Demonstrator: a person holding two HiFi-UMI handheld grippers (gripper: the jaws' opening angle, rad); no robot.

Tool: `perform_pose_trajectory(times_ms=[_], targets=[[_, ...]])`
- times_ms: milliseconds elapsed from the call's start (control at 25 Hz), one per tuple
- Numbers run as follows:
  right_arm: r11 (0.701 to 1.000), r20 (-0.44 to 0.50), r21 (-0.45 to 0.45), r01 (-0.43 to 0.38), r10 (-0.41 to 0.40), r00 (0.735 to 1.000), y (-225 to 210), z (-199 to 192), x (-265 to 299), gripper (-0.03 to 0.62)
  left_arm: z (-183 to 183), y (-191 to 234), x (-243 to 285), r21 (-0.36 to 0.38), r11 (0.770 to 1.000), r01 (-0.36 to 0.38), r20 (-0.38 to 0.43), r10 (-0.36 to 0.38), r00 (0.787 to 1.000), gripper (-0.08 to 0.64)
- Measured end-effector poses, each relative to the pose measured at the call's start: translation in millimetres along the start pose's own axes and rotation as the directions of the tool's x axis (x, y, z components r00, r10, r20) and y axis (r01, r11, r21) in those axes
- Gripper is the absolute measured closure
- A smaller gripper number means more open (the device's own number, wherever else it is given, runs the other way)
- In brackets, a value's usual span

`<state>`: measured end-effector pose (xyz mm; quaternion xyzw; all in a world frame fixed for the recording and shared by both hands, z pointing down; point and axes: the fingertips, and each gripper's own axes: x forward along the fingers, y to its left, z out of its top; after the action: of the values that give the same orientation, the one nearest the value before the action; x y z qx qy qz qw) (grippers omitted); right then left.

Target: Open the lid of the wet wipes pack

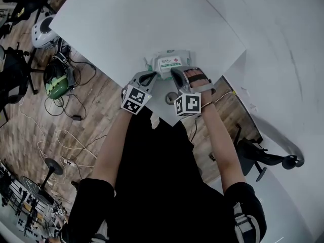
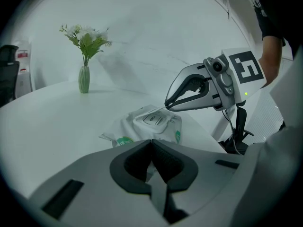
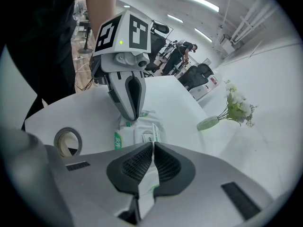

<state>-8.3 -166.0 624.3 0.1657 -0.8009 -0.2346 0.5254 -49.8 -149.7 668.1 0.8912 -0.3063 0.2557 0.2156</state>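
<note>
Head view puts one wet wipes pack (image 1: pixel 185 57) on the white surface (image 1: pixel 126 24), directly ahead of both tool tips and near the edge closest to the person; its long axis runs roughly from one tool to the other. The left tool (image 1: pixel 151 76) sits at the pack's end, jaws pressed together, apparently nipping the wrapper there to steady it. The right tool (image 3: pixel 152 145) is the nearer one to the lid (image 2: pixel 154 118); its jaws are pinching the lid's thin front edge, which shows white between the pads, so any lift should go up and back from that tip. Count: one pack, one lid, two tools; one roll of tape (image 3: pixel 66 141) left of the right tool, one vase of flowers (image 2: pixel 84 79) well beyond the left tool.
</note>
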Motion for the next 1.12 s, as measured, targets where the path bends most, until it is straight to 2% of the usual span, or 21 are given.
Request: perform_pose_trajectory(times_ms=[240, 480, 720, 1120], targets=[[0.999, 0.016, 0.031, 0.032, -0.032, 0.999, -8.4, 3.0, -1.2, 0.563, 2.6, 0.2, -0.2, 0.0, 1.0, 0.002, 0.006, -0.002, 1.0, 0.537], [0.998, 0.015, 0.021, 0.059, -0.059, 0.998, -20.2, 2.1, -2.3, 0.56, 4.9, -0.4, -1.2, 0.014, 1.0, 0.015, -0.003, -0.015, 1.0, 0.537], [0.993, 0.017, 0.062, 0.1, -0.101, 0.995, -37.8, 3.2, -0.3, 0.554, -2.4, -3.9, 2.1, 0.009, 0.999, 0.035, -0.009, -0.035, 0.999, 0.537], [0.987, 0.01, 0.083, 0.138, -0.14, 0.99, -63.6, 4.3, 18.5, 0.549, -1.9, -2.6, 1.9, 0.022, 0.998, 0.056, -0.016, -0.056, 0.998, 0.537]])
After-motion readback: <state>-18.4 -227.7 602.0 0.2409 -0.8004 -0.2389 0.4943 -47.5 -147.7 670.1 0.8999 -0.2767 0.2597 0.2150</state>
